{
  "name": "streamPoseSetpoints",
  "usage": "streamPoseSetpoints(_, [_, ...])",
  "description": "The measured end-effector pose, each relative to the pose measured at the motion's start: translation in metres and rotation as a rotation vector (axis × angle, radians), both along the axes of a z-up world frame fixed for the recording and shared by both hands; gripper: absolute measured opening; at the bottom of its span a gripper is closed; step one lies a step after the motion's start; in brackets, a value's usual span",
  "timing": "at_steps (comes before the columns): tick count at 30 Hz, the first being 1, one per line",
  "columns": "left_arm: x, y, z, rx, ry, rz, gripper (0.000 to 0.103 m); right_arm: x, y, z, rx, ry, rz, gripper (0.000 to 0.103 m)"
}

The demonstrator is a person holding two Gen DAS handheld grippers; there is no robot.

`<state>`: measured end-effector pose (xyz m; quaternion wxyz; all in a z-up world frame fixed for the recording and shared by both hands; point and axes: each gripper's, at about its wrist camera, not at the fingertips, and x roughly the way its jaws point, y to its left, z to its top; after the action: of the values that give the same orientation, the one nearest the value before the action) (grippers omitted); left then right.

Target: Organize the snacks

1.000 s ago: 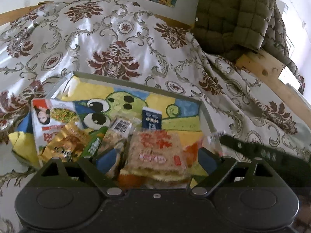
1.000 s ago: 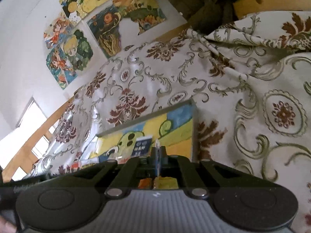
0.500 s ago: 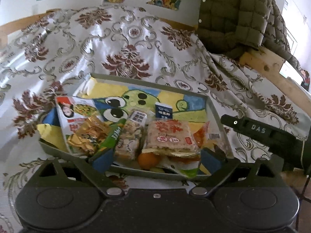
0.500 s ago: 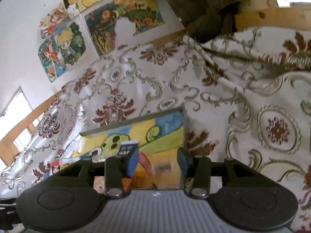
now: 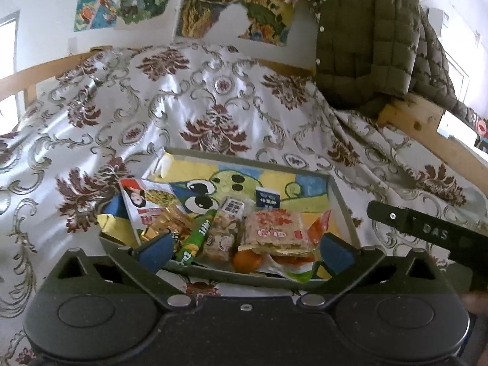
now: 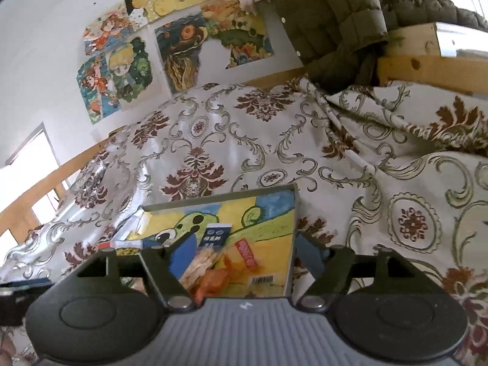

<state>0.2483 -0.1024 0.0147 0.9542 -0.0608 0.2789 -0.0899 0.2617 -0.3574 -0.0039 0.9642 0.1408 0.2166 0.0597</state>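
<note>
A grey tray (image 5: 341,195) with a cartoon-frog bottom lies on the patterned bedspread and holds several snack packs. Among them are a square cracker pack (image 5: 274,228), a nut bar (image 5: 221,235), a green stick pack (image 5: 195,238), a gold-wrapped sweet (image 5: 164,222), a red and white bag (image 5: 146,201) and a small dark blue packet (image 5: 267,199). My left gripper (image 5: 244,248) is open and empty, just short of the tray's near rim. My right gripper (image 6: 241,256) is open and empty over the tray's right end (image 6: 291,244), where the blue packet (image 6: 215,236) and an orange wrapper (image 6: 213,280) show.
The right gripper's black body (image 5: 427,231) reaches in at the right of the left wrist view. A green quilted jacket (image 5: 372,45) hangs over a wooden rail (image 5: 427,128) at the back right. Posters (image 6: 122,70) cover the wall behind the bed.
My right gripper has opened and let go of a thin snack pack over the tray. Both grippers have drawn back from the tray, so more of the bed and wall shows.
</note>
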Motion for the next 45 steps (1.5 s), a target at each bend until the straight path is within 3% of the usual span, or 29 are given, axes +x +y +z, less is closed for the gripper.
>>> streamPoseSetpoints(13, [-0.058, 0.029, 0.023, 0.005, -0.092, 0.064, 0.102, -0.087, 0.027, 0.033, -0.086, -0.117, -0.003, 0.099])
streamPoseSetpoints(18, [-0.083, 0.044, 0.021, -0.009, -0.095, 0.097, 0.102, -0.124, 0.037, 0.033, -0.057, -0.13, -0.01, 0.103])
streamPoseSetpoints(33, [-0.163, 0.089, 0.015, 0.022, -0.124, 0.162, 0.102, -0.201, 0.076, 0.024, -0.026, -0.124, -0.021, 0.103])
streamPoseSetpoints(45, [-0.208, 0.12, -0.014, 0.055, -0.073, 0.233, 0.102, -0.229, 0.097, 0.016, -0.067, -0.086, -0.022, 0.103])
